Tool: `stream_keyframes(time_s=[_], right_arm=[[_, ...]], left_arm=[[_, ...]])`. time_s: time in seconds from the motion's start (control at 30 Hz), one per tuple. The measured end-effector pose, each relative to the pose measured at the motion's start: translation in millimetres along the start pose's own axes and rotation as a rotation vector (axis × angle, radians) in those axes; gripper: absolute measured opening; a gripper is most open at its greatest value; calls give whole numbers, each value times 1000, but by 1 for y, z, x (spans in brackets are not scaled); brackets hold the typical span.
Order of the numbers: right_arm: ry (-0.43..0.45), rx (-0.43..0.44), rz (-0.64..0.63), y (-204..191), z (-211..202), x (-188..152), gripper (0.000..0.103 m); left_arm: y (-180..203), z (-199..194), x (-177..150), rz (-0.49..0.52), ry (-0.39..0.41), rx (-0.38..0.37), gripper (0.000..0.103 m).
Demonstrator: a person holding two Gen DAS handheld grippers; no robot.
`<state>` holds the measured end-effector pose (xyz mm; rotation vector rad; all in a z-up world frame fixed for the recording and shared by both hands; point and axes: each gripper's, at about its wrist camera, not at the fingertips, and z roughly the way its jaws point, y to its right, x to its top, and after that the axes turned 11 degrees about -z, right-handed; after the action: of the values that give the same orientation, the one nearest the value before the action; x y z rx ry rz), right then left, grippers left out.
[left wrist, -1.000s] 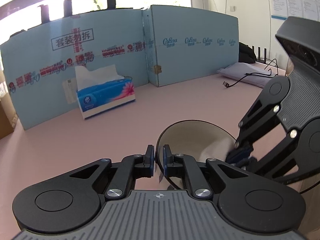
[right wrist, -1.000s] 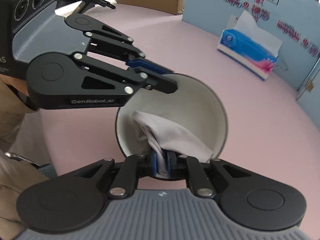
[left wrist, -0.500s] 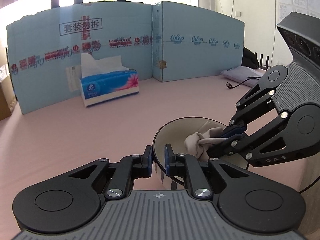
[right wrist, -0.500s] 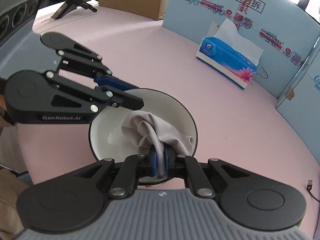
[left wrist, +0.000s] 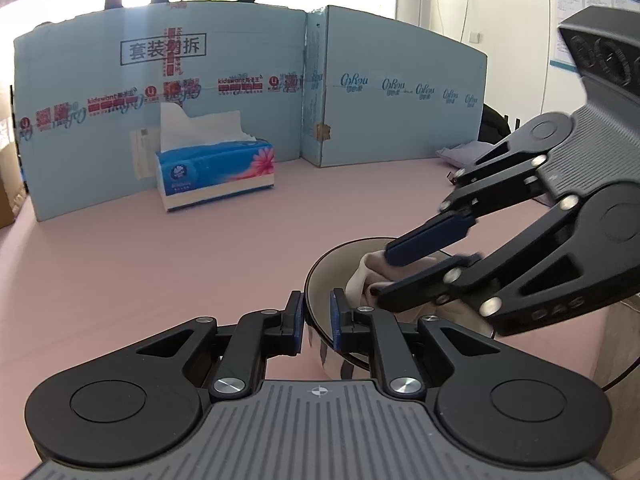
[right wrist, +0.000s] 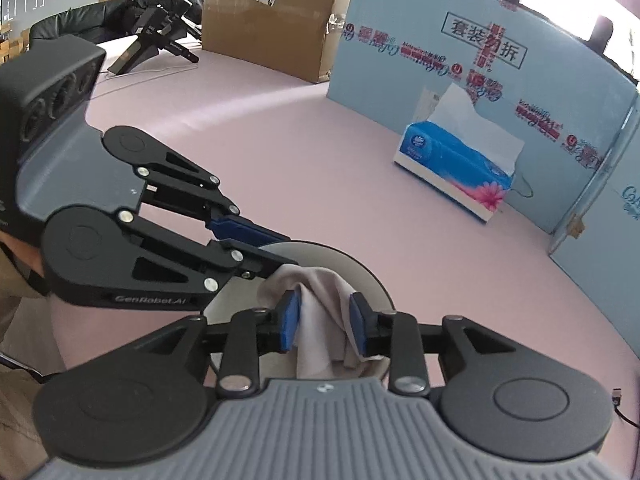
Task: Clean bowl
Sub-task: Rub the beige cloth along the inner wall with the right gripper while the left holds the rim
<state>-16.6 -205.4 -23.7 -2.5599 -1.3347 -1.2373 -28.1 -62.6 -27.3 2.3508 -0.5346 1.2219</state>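
Observation:
A dark bowl with a pale inside sits low over the pink table, near me. A beige cloth lies bunched in it. My left gripper straddles the bowl's near rim, one pad outside and one inside, with the pads slightly apart. From the right wrist view it reaches in from the left over the rim. My right gripper hangs over the bowl with its jaws opening. The cloth droops loosely between its blue pads. The left wrist view shows the right gripper coming in from the right.
A blue tissue box stands further back on the pink table, in front of a light-blue cardboard wall. A brown carton and a black device stand at the far left. A cable end lies at the right.
The right jaws have opened off the cloth, which they pinched before. The left pads have parted a little around the rim. The bowl has levelled and sits lower in view.

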Motion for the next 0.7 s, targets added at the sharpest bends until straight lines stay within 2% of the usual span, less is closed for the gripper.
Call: stream_keyframes(time_s=[0.33,0.4,0.47,0.5,0.7], right_arm=[[-39,29,27,3,20,-8,32],[-43,40,47,7,22,-9,28],[-44,49,63,8,23,-9,15],[-45,51,68,8,23,-9,13],[-35,21,29,0,12,-6,10]], left_arm=[[-1,-1,-1,-3,4,-11,20],[-1,-1,-1,-3,4,-13,21],[-1,-1,-1,-3,5,-14,21],[-1,-1,-1,-4,5,-15,21],[-2,-1,-2,-11,8,-20,21]])
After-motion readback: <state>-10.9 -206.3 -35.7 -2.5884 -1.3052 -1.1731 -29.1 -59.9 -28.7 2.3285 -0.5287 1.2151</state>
